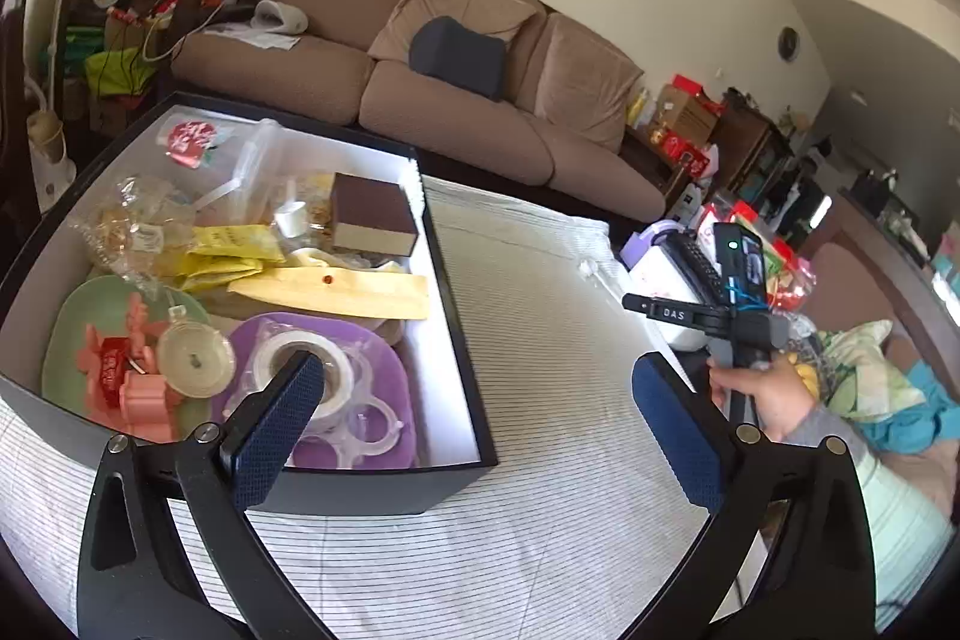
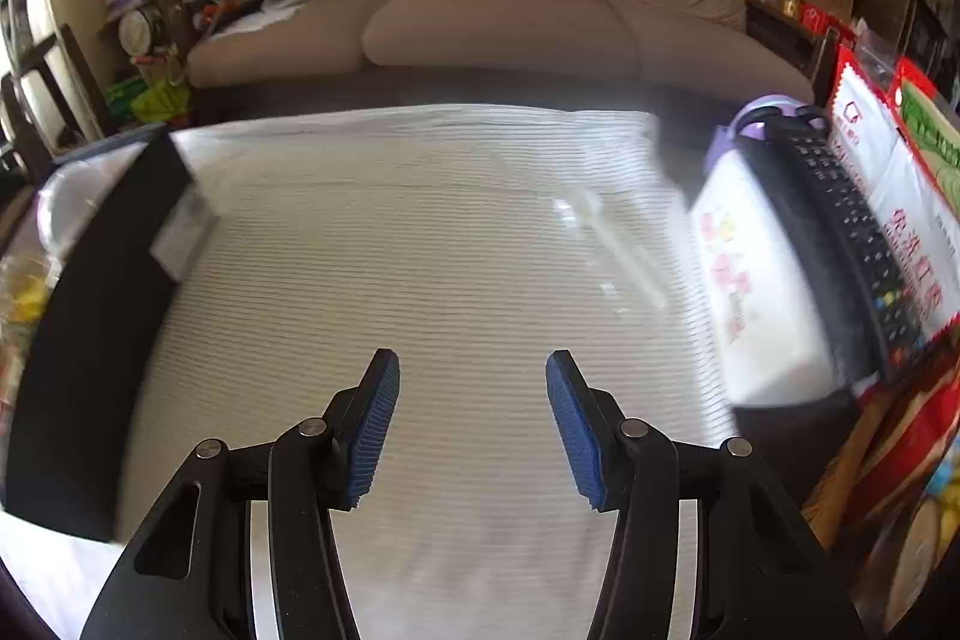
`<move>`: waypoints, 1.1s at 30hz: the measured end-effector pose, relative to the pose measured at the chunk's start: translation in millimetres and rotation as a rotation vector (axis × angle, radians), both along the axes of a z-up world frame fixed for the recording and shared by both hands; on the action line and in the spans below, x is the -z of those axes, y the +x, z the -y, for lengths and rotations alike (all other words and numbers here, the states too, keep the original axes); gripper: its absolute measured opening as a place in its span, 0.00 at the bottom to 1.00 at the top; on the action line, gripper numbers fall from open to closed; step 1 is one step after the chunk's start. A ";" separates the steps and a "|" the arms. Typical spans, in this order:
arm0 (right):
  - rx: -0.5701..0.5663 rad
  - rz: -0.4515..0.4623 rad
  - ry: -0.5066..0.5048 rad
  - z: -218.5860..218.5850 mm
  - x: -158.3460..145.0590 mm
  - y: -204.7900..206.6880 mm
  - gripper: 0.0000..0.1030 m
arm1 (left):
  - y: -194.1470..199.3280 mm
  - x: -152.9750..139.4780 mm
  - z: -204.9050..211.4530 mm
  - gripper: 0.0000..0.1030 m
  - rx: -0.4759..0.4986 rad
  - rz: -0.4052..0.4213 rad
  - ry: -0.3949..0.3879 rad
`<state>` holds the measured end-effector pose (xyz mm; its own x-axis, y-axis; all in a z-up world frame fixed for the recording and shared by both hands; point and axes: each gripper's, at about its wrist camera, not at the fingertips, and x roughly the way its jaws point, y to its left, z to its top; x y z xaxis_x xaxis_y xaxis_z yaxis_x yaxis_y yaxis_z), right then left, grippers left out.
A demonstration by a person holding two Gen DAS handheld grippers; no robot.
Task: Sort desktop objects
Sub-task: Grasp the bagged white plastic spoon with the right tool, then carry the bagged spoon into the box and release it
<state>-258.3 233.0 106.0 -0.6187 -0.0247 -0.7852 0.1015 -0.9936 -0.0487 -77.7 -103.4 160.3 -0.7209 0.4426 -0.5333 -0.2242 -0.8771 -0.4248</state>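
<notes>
Striped white cloth [image 2: 420,244] covers the desk, and most of it lies bare between the black box [image 1: 462,340] along the left edge and the clutter at the right edge. Only a clear plastic spoon [image 2: 606,244] lies on that open stretch, toward the right edge, blurred in the right wrist view and hard to read (its handle fades into the stripes). The box holds a purple tray [image 1: 384,388] with a roll of tape [image 1: 312,364], a green plate [image 1: 78,328], yellow packets [image 1: 234,250] and a brown book [image 1: 372,214]; the near wall cuts off their lower parts. The left gripper [image 1: 480,388] hangs over the box's near right corner, tongs spread wide with nothing between them. The right gripper [image 2: 473,418] stands over bare cloth, tongs apart and empty; a hand [image 1: 762,394] grips it beyond the right edge. A white bottle [image 2: 756,280] and a remote [image 2: 840,232] crowd that edge, partly hidden by red-printed bags [image 2: 900,196].
</notes>
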 end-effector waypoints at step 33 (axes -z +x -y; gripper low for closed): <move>-0.183 0.029 -0.363 -20.3 6.4 -60.5 0.23 | -9.2 19.6 -45.6 1.00 0.071 0.070 -0.044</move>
<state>-318.8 253.2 99.6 -0.5564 -0.4111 -0.7221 0.2740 -0.9112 0.3076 -86.9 -57.8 140.6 -0.6487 0.4664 -0.6014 -0.2574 -0.8781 -0.4033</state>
